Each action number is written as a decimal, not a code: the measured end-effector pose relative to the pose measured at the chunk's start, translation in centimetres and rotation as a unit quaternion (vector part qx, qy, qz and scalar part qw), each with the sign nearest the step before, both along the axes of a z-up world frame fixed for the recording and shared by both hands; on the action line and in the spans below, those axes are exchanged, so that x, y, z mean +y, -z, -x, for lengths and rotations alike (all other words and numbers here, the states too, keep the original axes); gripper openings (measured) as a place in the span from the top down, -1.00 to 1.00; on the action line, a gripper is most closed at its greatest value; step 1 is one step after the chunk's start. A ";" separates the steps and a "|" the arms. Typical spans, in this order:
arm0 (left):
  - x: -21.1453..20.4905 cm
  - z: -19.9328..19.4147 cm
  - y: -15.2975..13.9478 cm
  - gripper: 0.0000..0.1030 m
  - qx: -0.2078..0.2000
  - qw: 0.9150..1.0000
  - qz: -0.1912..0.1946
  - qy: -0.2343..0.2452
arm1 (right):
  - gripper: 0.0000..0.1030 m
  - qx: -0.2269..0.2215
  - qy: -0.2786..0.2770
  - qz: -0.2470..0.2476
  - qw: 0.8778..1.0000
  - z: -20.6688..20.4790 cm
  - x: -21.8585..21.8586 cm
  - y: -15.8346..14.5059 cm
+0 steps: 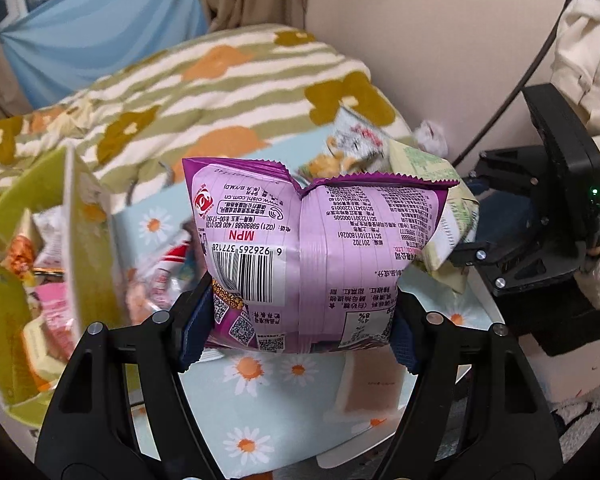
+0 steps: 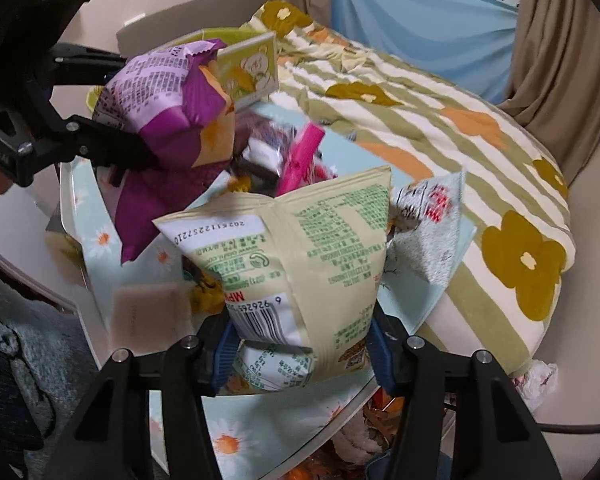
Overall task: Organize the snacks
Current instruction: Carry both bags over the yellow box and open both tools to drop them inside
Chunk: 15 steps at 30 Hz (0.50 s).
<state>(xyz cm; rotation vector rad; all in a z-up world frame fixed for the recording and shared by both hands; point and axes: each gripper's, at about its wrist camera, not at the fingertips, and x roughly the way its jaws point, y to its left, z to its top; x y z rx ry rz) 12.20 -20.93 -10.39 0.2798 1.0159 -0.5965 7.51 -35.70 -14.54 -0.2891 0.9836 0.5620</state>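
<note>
Left gripper pinching puffy glossy purple bag; right gripper pinching crinkled pale-green bag

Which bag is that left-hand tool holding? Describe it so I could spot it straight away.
Start at the daisy-print table beside the flowered bed. Above it, the left gripper has its jaws shut on the purple snack bag. Its neighbour, held by the right gripper, is a pale cream bag with green print; only this one is purple.

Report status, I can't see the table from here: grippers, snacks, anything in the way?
Left gripper shut on purple foil snack bag. Right gripper shut on pale green snack bag. Green cardboard box already holds snacks.
</note>
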 end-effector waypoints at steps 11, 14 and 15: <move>7.9 0.7 -6.5 -0.40 -0.073 0.995 0.026 -0.058 | 0.00 -0.043 0.014 -0.044 0.998 -1.3 5.2 -7.5; 11.4 0.1 -7.6 -0.40 -0.085 0.993 0.024 -0.083 | 0.00 -0.045 0.018 -0.058 0.997 -2.4 7.8 -9.0; 12.5 -0.1 -7.9 -0.40 -0.087 0.992 0.024 -0.090 | 0.00 -0.048 0.018 -0.061 0.997 -2.8 8.9 -9.5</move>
